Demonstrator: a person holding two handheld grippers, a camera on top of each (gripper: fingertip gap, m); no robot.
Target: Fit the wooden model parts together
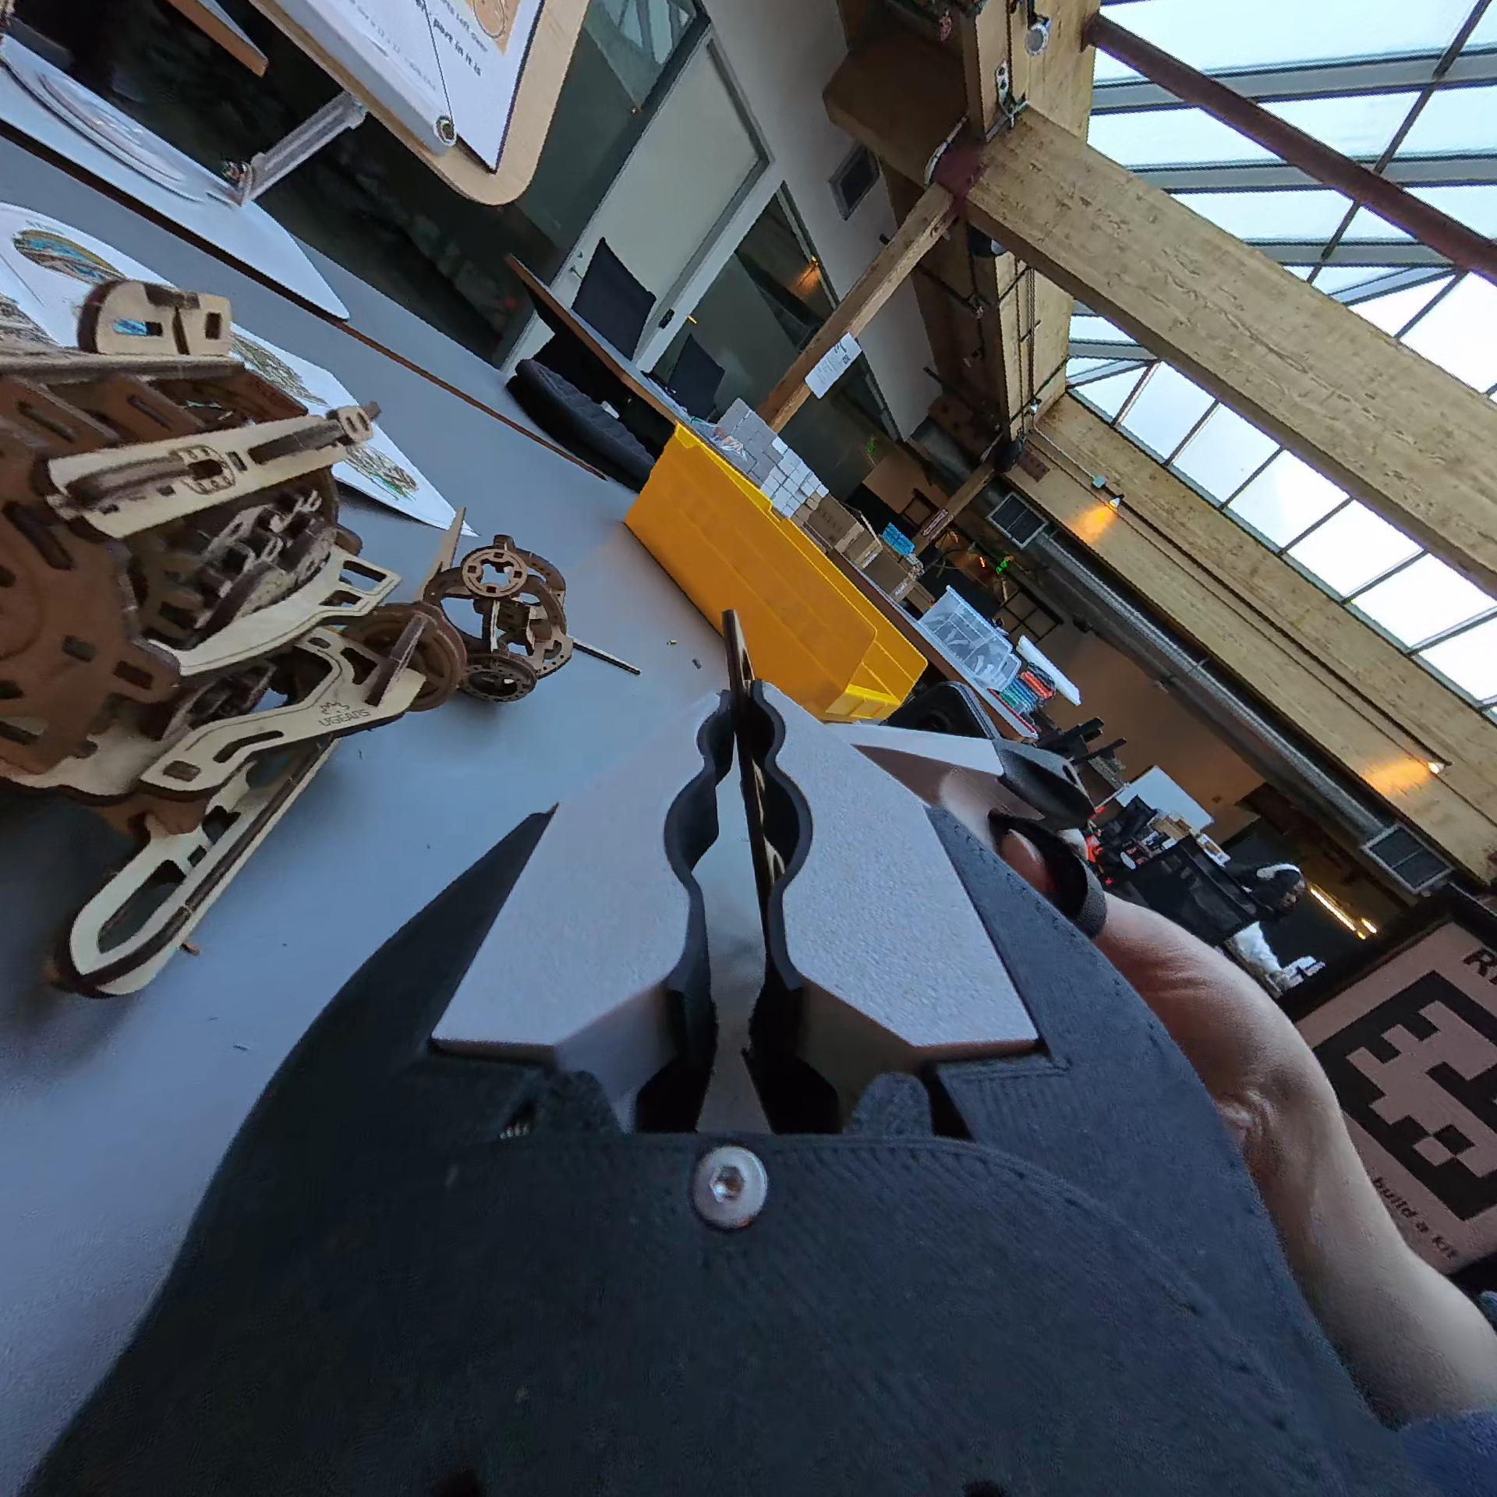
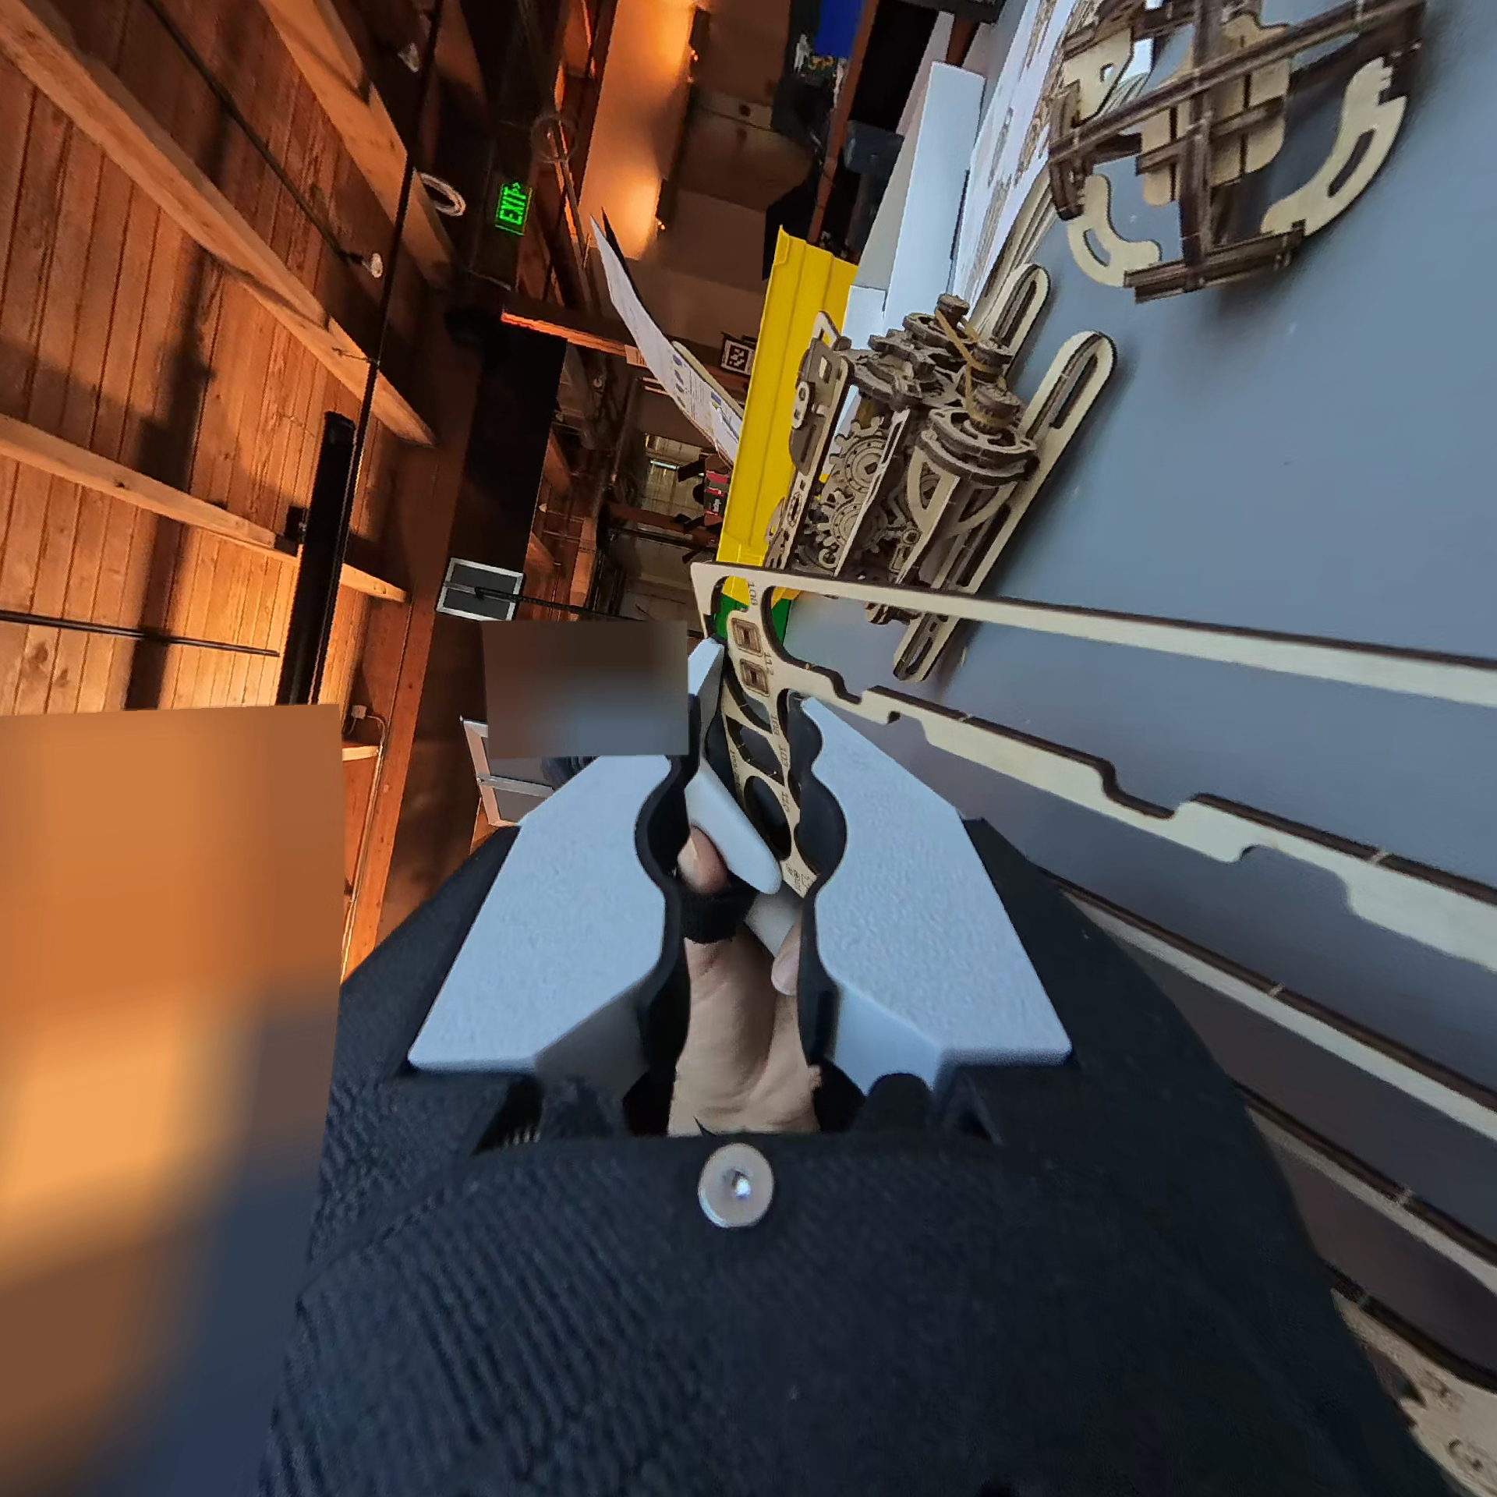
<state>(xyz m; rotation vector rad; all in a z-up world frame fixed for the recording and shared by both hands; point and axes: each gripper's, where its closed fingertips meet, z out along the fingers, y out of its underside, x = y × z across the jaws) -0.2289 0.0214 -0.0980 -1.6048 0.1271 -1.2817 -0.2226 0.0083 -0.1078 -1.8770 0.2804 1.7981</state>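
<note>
Your left gripper point(image 1: 741, 713) is clamped on a thin wooden sheet point(image 1: 739, 656), seen edge-on in the left wrist view as a dark sliver that stands up past the fingertips. In the right wrist view the same sheet shows flat-on as a pale laser-cut fret point(image 2: 1053, 705) with long empty cut-outs, stretching away to the right over the grey table point(image 2: 1296, 486).

Your right gripper point(image 2: 749, 757) has its fingers apart, with the numbered corner of the fret lying in the gap; the right-hand finger sits just beside the wood, but whether it touches cannot be told. Through that same gap you can see your left hand point(image 2: 729, 1012) and the grey finger of the left gripper pressed against the fret.

On the table, the large assembled wooden model point(image 1: 162, 583) sits at the left of the left wrist view, on printed instruction sheets point(image 1: 49, 267). A smaller wheel-like sub-assembly point(image 1: 506, 612) lies just to its right, with a thin stick near it. A yellow bin point(image 1: 761, 583) stands at the far edge of the table. In the right wrist view a geared wooden mechanism point(image 2: 915, 470) with a rubber band rests beyond the fret, and a second flat framed assembly point(image 2: 1215, 138) lies farther off
</note>
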